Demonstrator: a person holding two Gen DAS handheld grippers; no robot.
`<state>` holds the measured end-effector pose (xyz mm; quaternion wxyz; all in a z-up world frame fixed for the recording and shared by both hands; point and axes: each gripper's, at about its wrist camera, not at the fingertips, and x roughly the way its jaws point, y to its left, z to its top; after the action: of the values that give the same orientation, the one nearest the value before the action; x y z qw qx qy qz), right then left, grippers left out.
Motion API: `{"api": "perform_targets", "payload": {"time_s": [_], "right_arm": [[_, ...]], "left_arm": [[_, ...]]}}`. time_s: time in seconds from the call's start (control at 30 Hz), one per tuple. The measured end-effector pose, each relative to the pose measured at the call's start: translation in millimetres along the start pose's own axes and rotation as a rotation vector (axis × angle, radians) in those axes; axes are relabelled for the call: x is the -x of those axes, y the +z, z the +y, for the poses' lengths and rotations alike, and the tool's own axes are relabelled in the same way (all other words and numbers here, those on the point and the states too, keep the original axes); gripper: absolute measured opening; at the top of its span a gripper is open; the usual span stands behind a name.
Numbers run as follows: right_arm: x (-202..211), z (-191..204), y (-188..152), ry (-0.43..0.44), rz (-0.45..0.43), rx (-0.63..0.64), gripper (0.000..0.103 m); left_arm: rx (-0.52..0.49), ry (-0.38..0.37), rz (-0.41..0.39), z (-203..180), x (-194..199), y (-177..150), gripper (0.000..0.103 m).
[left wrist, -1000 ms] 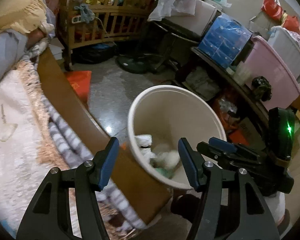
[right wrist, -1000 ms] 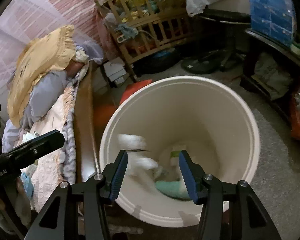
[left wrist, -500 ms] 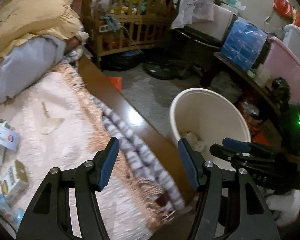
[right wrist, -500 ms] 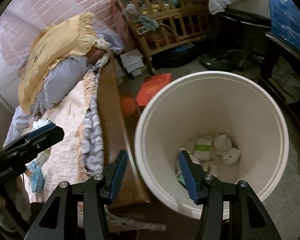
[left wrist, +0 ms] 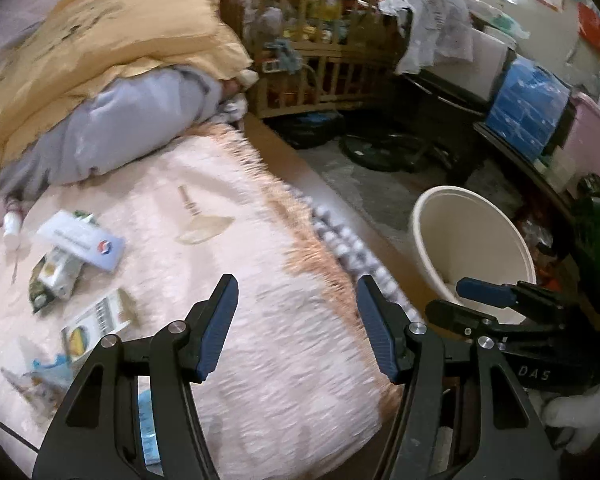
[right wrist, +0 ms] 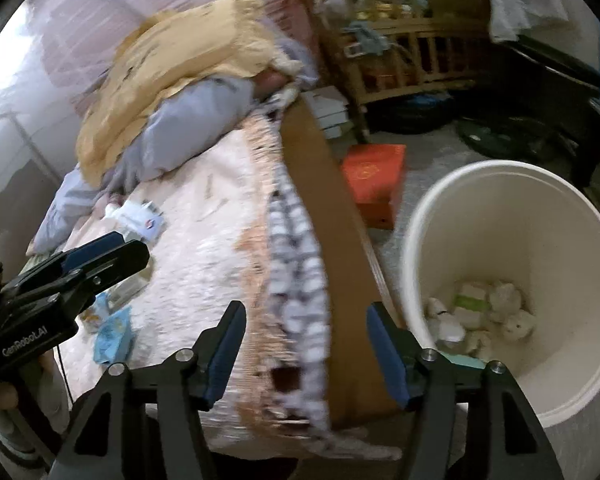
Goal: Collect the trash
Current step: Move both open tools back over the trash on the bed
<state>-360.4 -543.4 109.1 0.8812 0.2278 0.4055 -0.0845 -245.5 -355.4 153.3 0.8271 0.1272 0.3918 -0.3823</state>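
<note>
White-and-blue carton (left wrist: 85,243) lies flat, long axis slanting, near green packet (left wrist: 54,276).

Right gripper (right wrist: 304,344): lower centre of frame, jaws just opened wider, nothing between them. White bin (right wrist: 512,280): right of frame, crumpled tissues and small cartons (right wrist: 480,316) at its bottom. Pink bedspread (right wrist: 204,248): centre-left, wrappers (right wrist: 114,334) scattered on it. Left gripper (right wrist: 96,254): left edge. Orange box (right wrist: 374,178): floor, centre.
</note>
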Motion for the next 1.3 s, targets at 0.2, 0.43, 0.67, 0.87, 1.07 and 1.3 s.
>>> {"api": "perform_targets", "payload": {"time_s": [0.2, 0.43, 0.67, 0.87, 1.07, 1.3], "right_arm": [[-14.6, 37.9, 1.4, 0.051, 0.027, 0.058, 0.062], [-30.8, 80.1, 1.7, 0.118, 0.063, 0.118, 0.063], [-46.7, 128.3, -0.2, 0.173, 0.106, 0.213, 0.064], [-63.2, 163.6, -5.6, 0.201, 0.152, 0.295, 0.067], [-82.6, 188.8, -7.1, 0.22, 0.201, 0.341, 0.067], [-96.0, 217.0, -18.2, 0.274, 0.246, 0.458, 0.075]], "left_arm": [[0.035, 0.056, 0.003, 40.6, 21.2, -14.6, 0.06], [0.102, 0.124, -0.007, 100.0, 55.3, -36.2, 0.06], [0.171, 0.205, 0.039, 161.6, 76.2, -77.6, 0.06], [0.246, 0.293, 0.1, 214.6, 83.1, -121.5, 0.06], [0.338, 0.362, 0.136, 259.3, 76.2, -152.7, 0.06], [0.428, 0.271, 0.116, 282.1, 72.8, -160.0, 0.06]]}}
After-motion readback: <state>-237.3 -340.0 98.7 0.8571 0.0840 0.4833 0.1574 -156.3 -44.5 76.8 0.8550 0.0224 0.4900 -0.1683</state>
